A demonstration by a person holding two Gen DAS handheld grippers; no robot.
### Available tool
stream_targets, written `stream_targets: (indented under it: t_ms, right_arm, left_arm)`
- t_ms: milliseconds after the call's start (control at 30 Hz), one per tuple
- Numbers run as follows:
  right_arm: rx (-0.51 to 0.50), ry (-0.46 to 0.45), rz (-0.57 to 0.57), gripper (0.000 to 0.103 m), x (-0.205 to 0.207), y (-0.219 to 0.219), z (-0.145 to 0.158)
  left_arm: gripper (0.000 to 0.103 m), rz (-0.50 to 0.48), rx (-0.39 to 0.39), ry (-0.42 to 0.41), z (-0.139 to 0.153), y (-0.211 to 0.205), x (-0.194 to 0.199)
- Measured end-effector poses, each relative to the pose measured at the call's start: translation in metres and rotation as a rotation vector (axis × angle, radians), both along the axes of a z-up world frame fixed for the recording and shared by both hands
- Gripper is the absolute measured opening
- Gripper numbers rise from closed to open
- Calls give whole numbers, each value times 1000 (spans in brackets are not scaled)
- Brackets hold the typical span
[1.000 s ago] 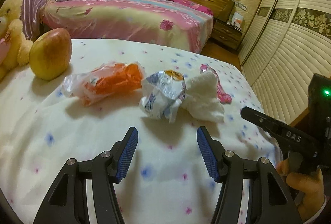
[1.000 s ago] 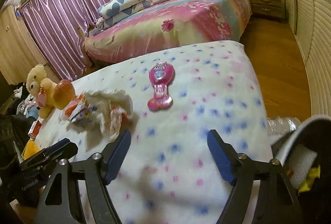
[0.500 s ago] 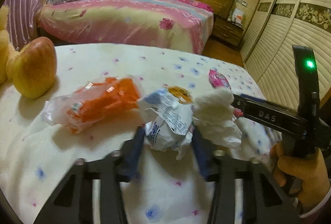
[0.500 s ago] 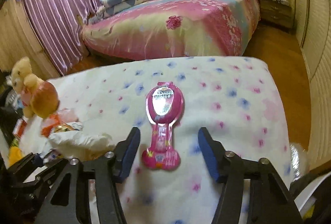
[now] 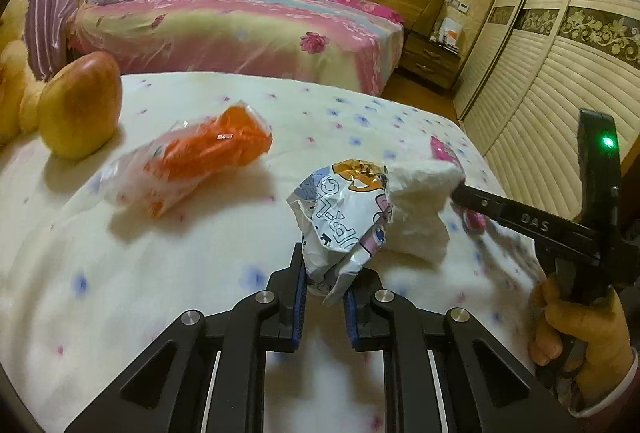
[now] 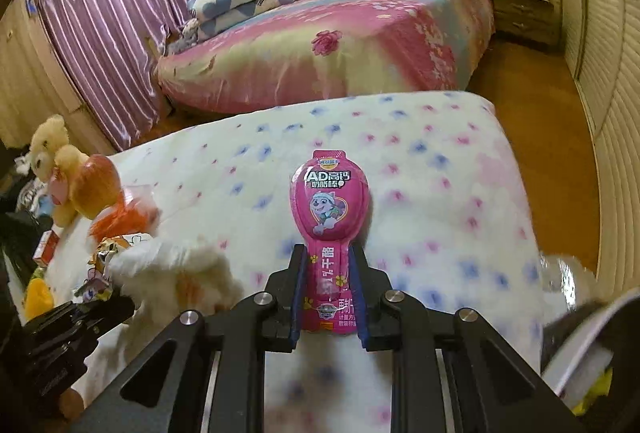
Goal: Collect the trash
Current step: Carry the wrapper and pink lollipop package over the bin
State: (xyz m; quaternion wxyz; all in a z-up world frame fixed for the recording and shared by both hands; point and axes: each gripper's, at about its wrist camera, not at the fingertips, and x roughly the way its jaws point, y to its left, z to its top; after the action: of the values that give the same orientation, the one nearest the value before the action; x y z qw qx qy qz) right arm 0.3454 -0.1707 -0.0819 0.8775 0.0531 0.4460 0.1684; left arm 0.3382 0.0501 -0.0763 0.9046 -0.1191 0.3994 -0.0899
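Gripping a crumpled wrapper (image 5: 346, 217), the left claw (image 5: 324, 297) is clamped low on it, probably so the bulk stands clear of the bed (image 5: 120, 273). The right claw (image 6: 326, 297) pinches the pink packet (image 6: 329, 211) by its narrow stem. A tissue (image 5: 420, 209) and an orange bag (image 5: 200, 157) lie beside them; the bed edge is near on the right, open room ahead.

Warm, yellowish indoor light fills both views, fairly bright. Soft shadows lie under the apple (image 5: 80, 105) and the orange bag (image 5: 200, 157) on the flowered cover (image 5: 120, 273). Glare streaks the purple curtain (image 6: 132, 13). Fisheye bending curves the edges, with dark corners. The white tissue (image 6: 176, 273) is blurred.
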Motion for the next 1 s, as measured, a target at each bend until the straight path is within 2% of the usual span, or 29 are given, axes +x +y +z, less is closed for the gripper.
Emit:
stream_targets:
  t_ms: [433,733,1000]
  right_arm:
    - [68,5,-52,21,-77,-32,6]
    - [109,-11,-67,21,-118,-42,14]
    - [120,-24,-101,21,-146,-60,20]
  left_arm:
    - [14,-31,-65,8,5,-2,-50]
    - [14,-92,-73,-8,10,-27,-74]
    - [14,-161,-72,1,9,-57,-79]
